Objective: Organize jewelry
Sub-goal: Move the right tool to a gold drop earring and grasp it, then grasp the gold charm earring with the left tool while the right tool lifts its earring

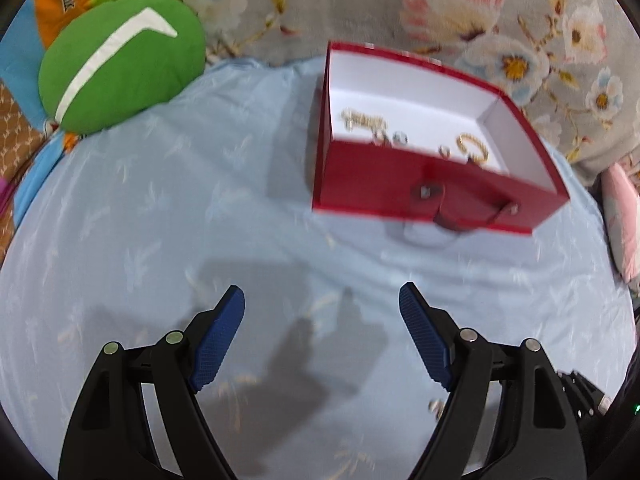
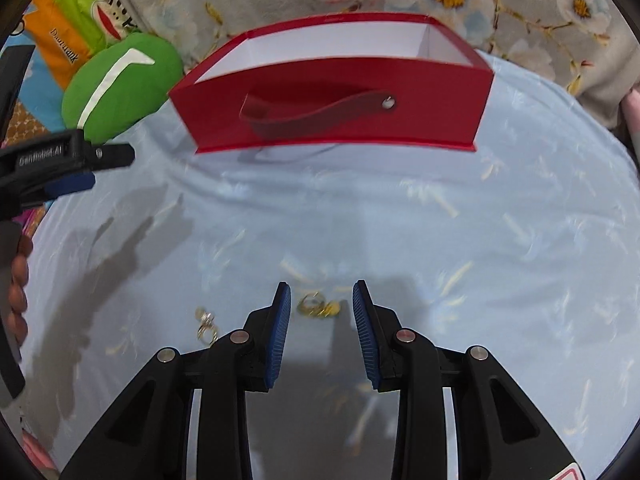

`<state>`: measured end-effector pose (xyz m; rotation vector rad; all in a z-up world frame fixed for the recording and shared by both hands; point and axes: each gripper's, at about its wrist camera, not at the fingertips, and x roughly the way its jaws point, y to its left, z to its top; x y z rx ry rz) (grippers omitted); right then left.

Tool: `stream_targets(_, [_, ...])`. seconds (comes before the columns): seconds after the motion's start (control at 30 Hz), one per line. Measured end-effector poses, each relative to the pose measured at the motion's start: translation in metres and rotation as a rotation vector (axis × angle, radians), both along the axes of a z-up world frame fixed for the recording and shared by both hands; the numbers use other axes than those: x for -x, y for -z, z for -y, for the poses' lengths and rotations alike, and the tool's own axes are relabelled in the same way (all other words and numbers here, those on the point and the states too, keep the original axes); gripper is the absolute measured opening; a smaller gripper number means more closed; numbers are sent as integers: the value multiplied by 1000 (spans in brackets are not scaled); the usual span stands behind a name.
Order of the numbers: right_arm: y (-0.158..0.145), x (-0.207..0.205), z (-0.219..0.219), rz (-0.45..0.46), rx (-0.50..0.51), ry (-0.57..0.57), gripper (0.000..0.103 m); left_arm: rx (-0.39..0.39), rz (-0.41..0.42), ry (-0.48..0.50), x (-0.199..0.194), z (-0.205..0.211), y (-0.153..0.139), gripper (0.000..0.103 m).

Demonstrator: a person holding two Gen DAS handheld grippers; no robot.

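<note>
A red box (image 1: 424, 188) with a white inside sits on the light blue sheet; the right wrist view shows its front wall (image 2: 332, 100) and strap handle (image 2: 320, 114). Inside lie a gold chain (image 1: 362, 120), small silver rings (image 1: 394, 138) and a gold band (image 1: 474, 147). My left gripper (image 1: 322, 292) hangs open over bare sheet, short of the box. My right gripper (image 2: 322, 288) is open, its pads either side of a gold ring piece (image 2: 318, 306) on the sheet without touching it. A second gold piece (image 2: 206, 326) lies to its left.
A green cushion (image 1: 120, 60) rests at the back left, with floral grey bedding (image 1: 520, 20) behind the box and a pink pillow (image 1: 622, 220) at the right edge. In the right wrist view the left gripper (image 2: 76, 180) and a person's hand (image 2: 18, 280) show at the left.
</note>
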<state>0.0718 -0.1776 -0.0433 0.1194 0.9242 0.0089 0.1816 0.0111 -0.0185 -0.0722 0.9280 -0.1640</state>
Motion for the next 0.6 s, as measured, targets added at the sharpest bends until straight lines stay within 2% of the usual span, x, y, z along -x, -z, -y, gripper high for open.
stream_targets(0.2, [12,1,-12,-20,34,-4,28,-46,-44,47,28,10,22,77])
stream_targets(0.3, [12,-2,-10,-21,37,8,13,-52,-49,71,36,15,24,77])
stream_targets(0.33, [12,-2,-8,-23,29,17,11,-49,-52,77,38,17,24,77])
stream_targets(0.37, [11,-3,-5,-25,21,24,3,-47,-54,83,40,18,24,77])
stream_targets(0.6, [1,11,10,-17,-5,80,2,-47,-70,168,53,50,32,77])
